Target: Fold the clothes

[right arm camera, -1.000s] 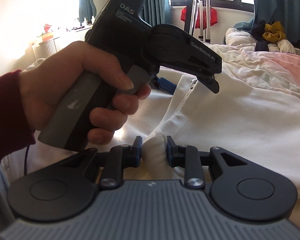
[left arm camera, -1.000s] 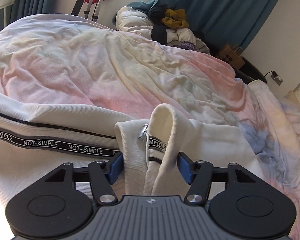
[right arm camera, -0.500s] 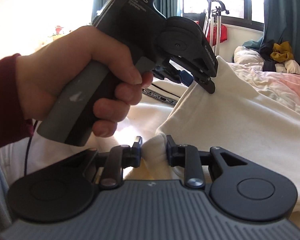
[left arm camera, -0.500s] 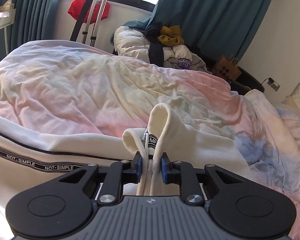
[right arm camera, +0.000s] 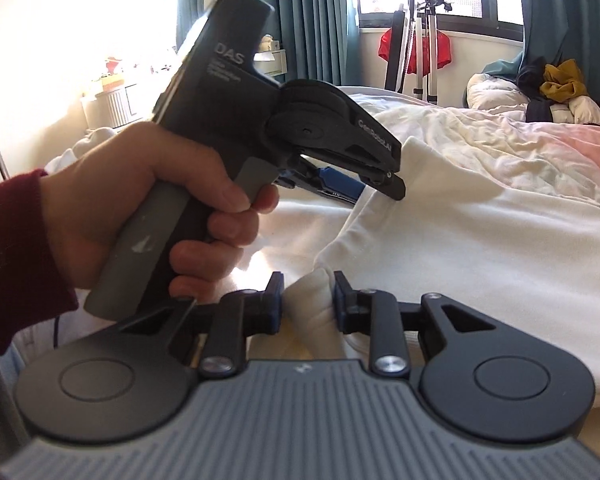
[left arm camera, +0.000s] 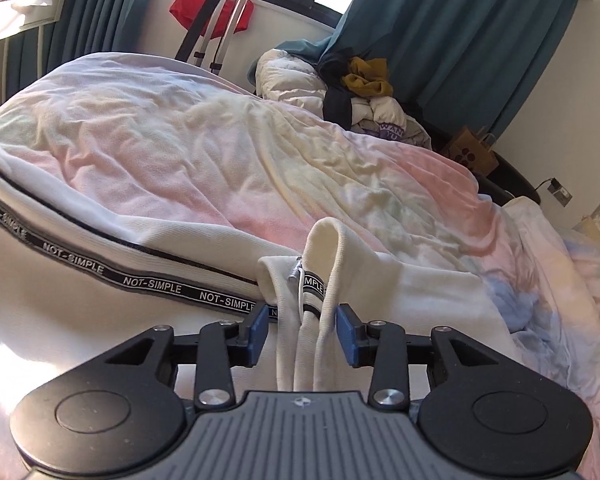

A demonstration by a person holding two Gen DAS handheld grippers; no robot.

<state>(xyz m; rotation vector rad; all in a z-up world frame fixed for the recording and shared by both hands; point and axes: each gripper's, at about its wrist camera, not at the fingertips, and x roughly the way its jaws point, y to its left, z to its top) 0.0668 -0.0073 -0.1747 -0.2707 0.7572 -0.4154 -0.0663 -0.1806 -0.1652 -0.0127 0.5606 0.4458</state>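
Observation:
A cream white garment [left arm camera: 412, 292] with a black "NOT-SIMPLE" tape stripe [left arm camera: 152, 282] lies spread on the bed. My left gripper [left arm camera: 302, 330] is open, with a bunched fold of the garment and its zipper pull [left arm camera: 294, 274] standing between the blue pads, apart from them. My right gripper [right arm camera: 307, 304] is shut on a fold of the same garment [right arm camera: 480, 248]. In the right wrist view the left gripper [right arm camera: 340, 184] shows in a hand, its blue pad just left of the raised cloth edge.
A pastel pink and yellow duvet [left arm camera: 228, 156] covers the bed. A pile of clothes and bedding [left arm camera: 360, 92] lies at the far end by teal curtains [left arm camera: 452, 32]. A folded metal rack with a red cloth [left arm camera: 216, 12] stands under the window.
My left gripper shut on the fold half a second ago and has now opened, letting the cloth go. The garment has dropped back toward the bed. My right gripper keeps its hold.

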